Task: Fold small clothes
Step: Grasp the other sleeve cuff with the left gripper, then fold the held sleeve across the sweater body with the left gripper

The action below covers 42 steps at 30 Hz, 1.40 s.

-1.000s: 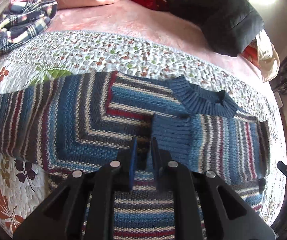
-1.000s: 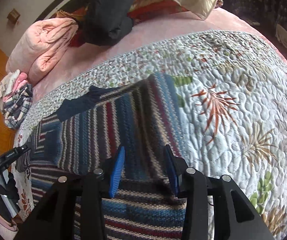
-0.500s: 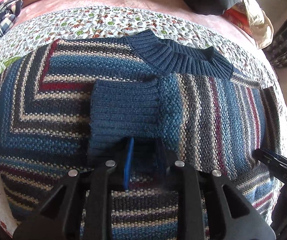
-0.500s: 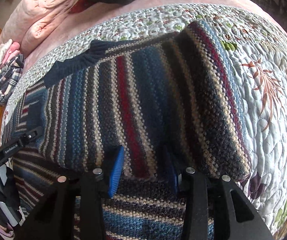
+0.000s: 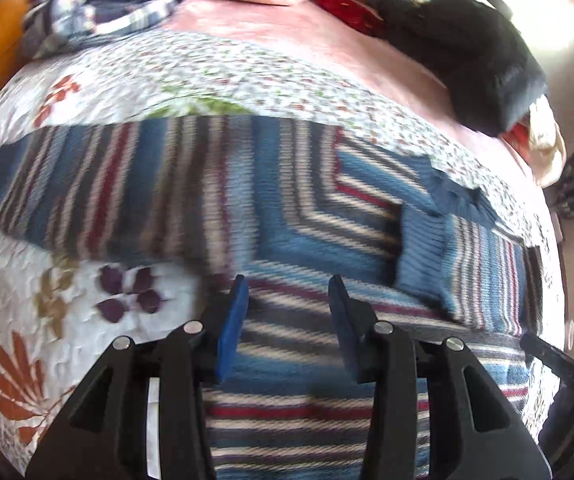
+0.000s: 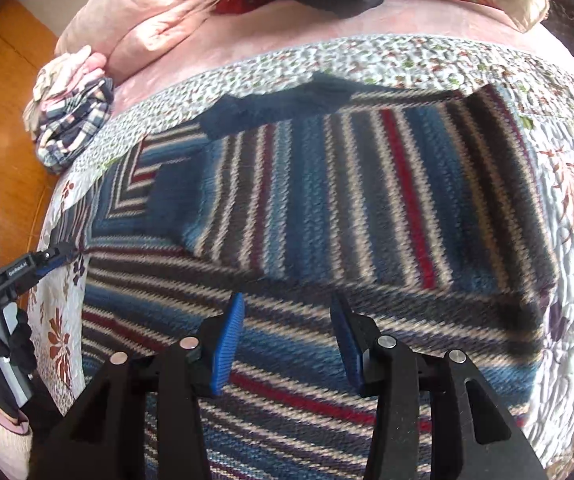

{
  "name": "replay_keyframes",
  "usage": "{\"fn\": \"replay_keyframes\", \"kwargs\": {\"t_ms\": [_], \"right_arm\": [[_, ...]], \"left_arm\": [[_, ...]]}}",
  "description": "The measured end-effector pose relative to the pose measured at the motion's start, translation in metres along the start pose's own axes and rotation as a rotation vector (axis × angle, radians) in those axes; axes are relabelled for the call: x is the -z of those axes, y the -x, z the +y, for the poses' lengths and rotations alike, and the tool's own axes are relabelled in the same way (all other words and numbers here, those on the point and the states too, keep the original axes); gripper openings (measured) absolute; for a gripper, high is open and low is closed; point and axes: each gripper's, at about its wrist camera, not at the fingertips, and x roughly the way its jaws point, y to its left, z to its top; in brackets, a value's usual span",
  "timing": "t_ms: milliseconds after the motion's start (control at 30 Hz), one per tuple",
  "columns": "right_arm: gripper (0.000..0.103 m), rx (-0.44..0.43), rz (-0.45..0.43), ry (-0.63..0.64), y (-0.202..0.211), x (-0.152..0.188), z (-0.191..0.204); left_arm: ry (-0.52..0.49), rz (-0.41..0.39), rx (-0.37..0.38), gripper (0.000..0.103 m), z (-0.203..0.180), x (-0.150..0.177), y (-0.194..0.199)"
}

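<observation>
Fingers first: both grippers are spread wide with nothing between the blue pads, just hanging over the knit. Left gripper (image 5: 287, 320) sits above the lower body of the striped sweater (image 5: 287, 216), near its left edge where the quilt (image 5: 87, 272) shows. Right gripper (image 6: 287, 336) hovers over the sweater's lower body too, closer to the middle.

The quilt is the big floral thing covering the bed, and the sweater lies flat on it. Its long axis runs neck to hem: the dark blue collar (image 6: 287, 100) is at the far end, pointing toward the pink blanket (image 6: 147, 12), and the hem end comes toward the cameras. One sleeve stretches out sideways across the quilt in the left view, the other is folded over the chest with its ribbed blue cuff (image 5: 423, 256) lying just below the collar.

In the right view, a gloved hand (image 6: 11, 352) with a pink cuff holds the left tool by its handle off the sweater's left side, fingers aimed at the knit. A plaid bundle (image 6: 71, 128) sits beyond the quilt's far left corner.
</observation>
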Motion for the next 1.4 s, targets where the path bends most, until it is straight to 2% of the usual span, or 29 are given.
{"fn": "replay_keyframes", "kwargs": {"t_ms": [100,267,467,600,733,767,900,1067,1233,1400], "right_arm": [[0.045,-0.013,0.028,0.046,-0.014,0.010,0.025],[0.045,-0.005,0.066,0.078,-0.037,0.022,0.043],[0.045,0.018,0.084,0.080,-0.049,0.026,0.041],[0.045,0.018,0.085,0.075,-0.055,0.026,0.040],[0.046,0.022,0.084,0.077,-0.059,0.026,0.040],[0.046,0.025,0.083,0.078,-0.060,0.027,0.041],[0.046,0.036,0.081,0.085,-0.060,0.027,0.044],[0.045,0.031,0.081,0.075,-0.056,0.027,0.042],[0.045,0.043,0.055,0.072,-0.039,0.031,0.038],[0.045,0.059,0.025,0.073,-0.020,0.035,0.033]], "left_arm": [[0.123,0.007,-0.081,0.041,0.070,-0.008,0.004],[0.409,-0.016,-0.056,0.039,0.174,-0.022,0.005],[0.575,-0.061,-0.042,0.039,0.237,-0.043,-0.009],[0.623,-0.087,0.001,0.039,0.258,-0.053,-0.018],[0.618,-0.103,-0.003,0.039,0.259,-0.063,-0.024],[0.616,-0.108,-0.010,0.037,0.261,-0.065,-0.026],[0.611,-0.120,-0.028,0.013,0.261,-0.073,-0.027],[0.558,-0.187,-0.020,0.011,0.239,-0.080,-0.007],[0.422,-0.256,0.032,0.010,0.182,-0.087,0.026],[0.286,-0.284,0.133,0.010,0.102,-0.083,0.046]]}}
